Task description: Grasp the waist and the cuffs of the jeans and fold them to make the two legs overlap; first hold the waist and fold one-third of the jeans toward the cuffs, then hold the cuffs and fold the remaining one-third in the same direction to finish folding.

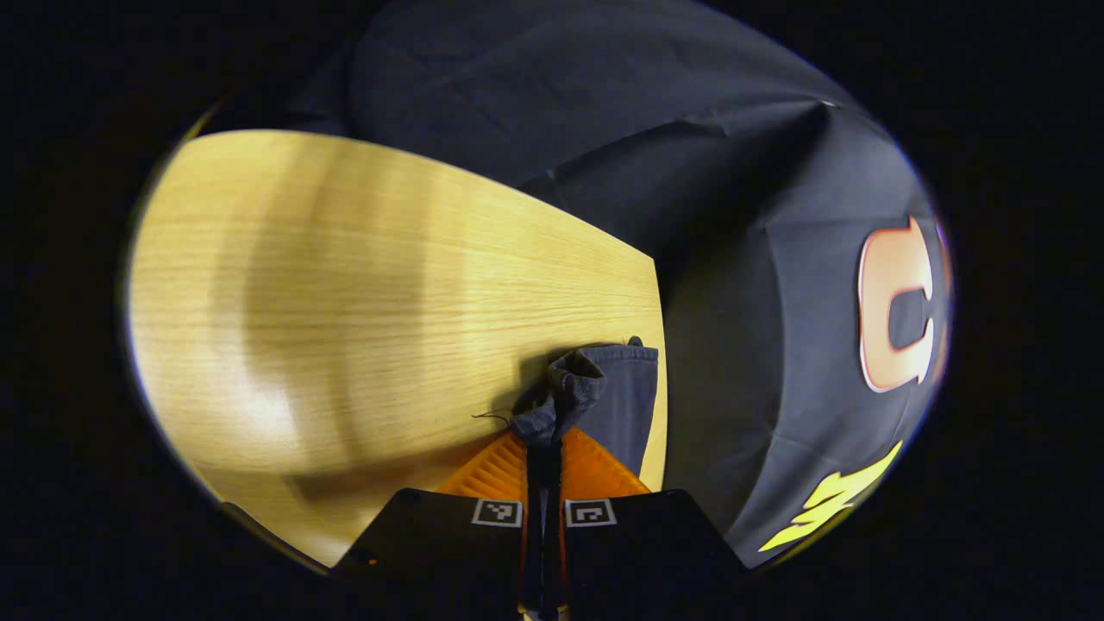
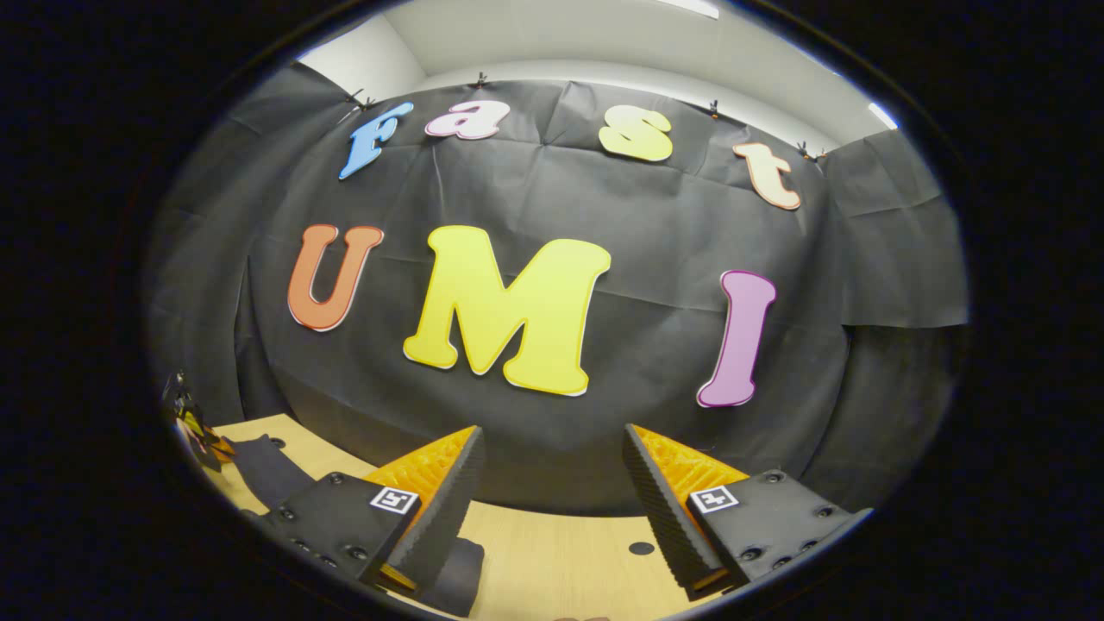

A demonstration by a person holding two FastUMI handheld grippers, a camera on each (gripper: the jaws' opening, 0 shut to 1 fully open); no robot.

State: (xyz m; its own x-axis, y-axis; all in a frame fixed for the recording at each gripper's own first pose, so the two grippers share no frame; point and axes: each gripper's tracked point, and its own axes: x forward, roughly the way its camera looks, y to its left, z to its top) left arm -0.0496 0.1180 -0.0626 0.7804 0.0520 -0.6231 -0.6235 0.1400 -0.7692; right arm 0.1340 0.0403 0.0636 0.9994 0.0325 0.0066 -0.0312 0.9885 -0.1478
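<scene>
Judging progress: hard to call from these two views, honestly, but it looks mid-fold rather than finished.
Left gripper (image 1: 543, 448): fingers are pressed together on a bunched wad of dark denim, so the jeans (image 1: 595, 388) are clamped at one end. Whether it's waist or cuff can't be told.
Jeans location: the pinched bit sits at the edge of the wooden table (image 1: 362, 302), near its corner; more dark fabric is seen in the right gripper view, lying on the tabletop by the lower left finger.
Right gripper (image 2: 552, 509): jaws are spread wide with nothing between them, pointed at the booth wall, held up above the table.
Done so far: one end is gripped, that's all that can be confirmed.
Left to do: a grasp by the right side is probably needed, then the thirds get folded.
</scene>
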